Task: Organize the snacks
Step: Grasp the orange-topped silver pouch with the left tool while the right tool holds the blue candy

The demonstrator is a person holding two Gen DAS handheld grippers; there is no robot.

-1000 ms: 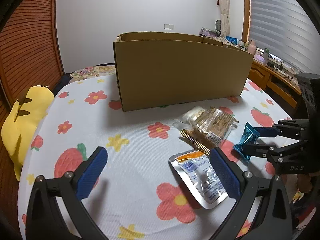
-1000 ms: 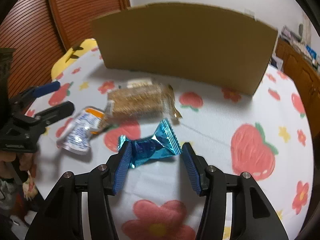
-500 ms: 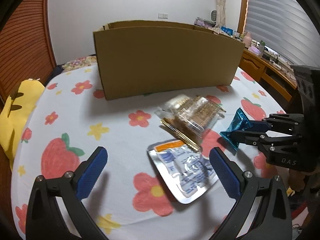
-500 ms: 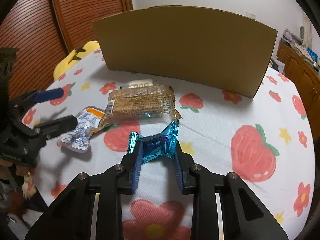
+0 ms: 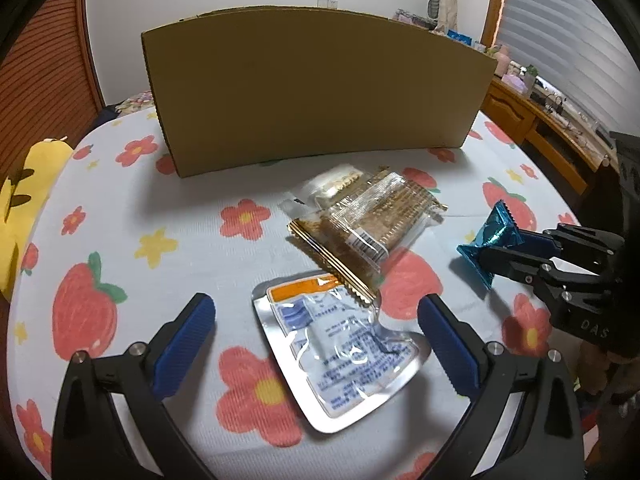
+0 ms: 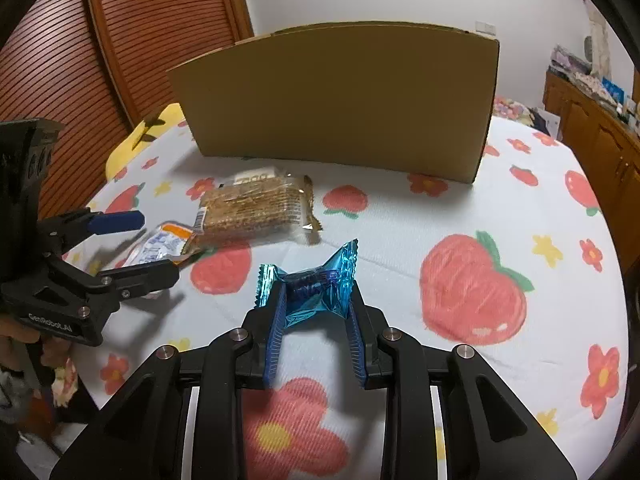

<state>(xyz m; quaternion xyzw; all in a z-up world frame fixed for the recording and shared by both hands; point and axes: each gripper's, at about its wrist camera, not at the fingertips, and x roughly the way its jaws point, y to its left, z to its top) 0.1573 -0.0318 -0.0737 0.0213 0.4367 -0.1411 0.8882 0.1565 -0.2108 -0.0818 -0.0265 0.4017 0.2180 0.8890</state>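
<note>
My right gripper [image 6: 316,300] is shut on a blue foil candy [image 6: 314,282] and holds it just above the cloth; the candy also shows in the left wrist view [image 5: 490,238]. My left gripper [image 5: 316,320] is open, its jaws on either side of a silver pouch [image 5: 340,348] with an orange stripe, and it shows in the right wrist view [image 6: 140,244]. A clear pack of brown biscuits [image 5: 368,224] lies beyond the pouch, overlapping its far edge. A tall open cardboard box [image 5: 316,92] stands behind the snacks.
The table wears a white cloth [image 5: 120,240] printed with strawberries and flowers. A yellow plush toy [image 5: 20,192] sits at the left edge. A wooden sideboard [image 5: 540,132] with small items stands at the right, and a slatted wooden door [image 6: 120,40] at the left.
My right gripper closed on the blue candy and lifted it slightly. My left gripper moved forward and lower toward the silver pouch, still open.
</note>
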